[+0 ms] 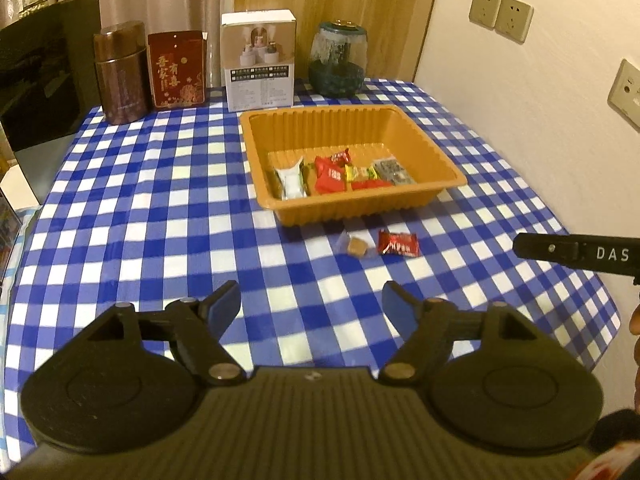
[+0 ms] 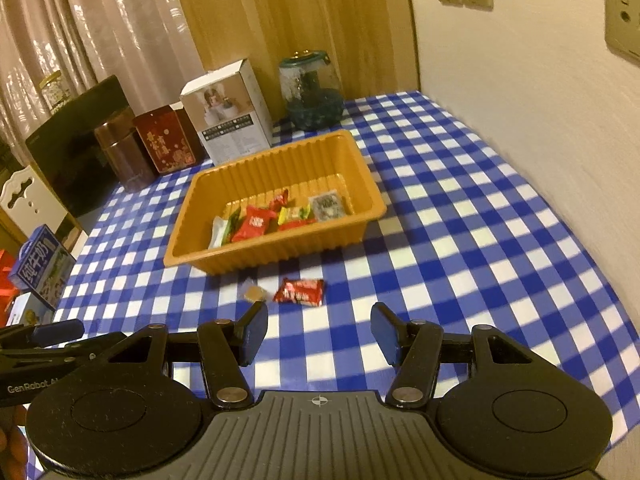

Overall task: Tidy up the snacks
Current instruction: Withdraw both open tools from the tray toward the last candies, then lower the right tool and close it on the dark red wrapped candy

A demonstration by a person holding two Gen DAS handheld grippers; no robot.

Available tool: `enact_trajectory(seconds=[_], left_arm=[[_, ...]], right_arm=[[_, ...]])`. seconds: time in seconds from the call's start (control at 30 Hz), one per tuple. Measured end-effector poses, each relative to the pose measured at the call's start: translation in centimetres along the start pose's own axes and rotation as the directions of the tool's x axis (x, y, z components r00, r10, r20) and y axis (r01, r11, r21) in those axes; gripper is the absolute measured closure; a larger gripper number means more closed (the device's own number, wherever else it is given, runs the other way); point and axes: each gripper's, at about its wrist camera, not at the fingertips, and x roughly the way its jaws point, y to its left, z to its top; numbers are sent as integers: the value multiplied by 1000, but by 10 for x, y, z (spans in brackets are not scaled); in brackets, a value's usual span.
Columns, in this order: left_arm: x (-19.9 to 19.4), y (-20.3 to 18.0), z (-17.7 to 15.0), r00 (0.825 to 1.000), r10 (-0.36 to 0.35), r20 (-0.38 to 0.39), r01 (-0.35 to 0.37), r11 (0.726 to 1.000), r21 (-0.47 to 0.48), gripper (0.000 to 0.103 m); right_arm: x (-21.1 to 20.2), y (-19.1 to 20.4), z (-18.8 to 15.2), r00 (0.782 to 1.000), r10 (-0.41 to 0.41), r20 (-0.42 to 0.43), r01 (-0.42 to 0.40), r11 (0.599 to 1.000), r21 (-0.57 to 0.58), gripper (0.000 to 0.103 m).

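Note:
An orange plastic tray sits on the blue checked tablecloth and holds several wrapped snacks. In front of it on the cloth lie a red snack packet and a small clear-wrapped brown candy. My left gripper is open and empty, held above the cloth short of both loose snacks. My right gripper is open and empty, just short of the red packet. The right gripper's side shows at the right edge of the left wrist view.
Along the back stand a brown tin, a red box, a white carton and a glass jar. A wall with sockets bounds the right side. A milk carton stands left.

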Motion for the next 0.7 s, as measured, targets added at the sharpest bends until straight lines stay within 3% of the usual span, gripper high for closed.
enact_trajectory(seconds=[0.4,0.7], left_arm=[[0,-1,-14,1000,-8,-11,8,1000,12,25],[24,0,-9,999,-48,-15,49,998,44,25]], right_arm=[[-3,-5,-21,1000,-16,-25,16,1000,16,44],[19,-12,-28,998,-28,-54,29,1000,7,44]])
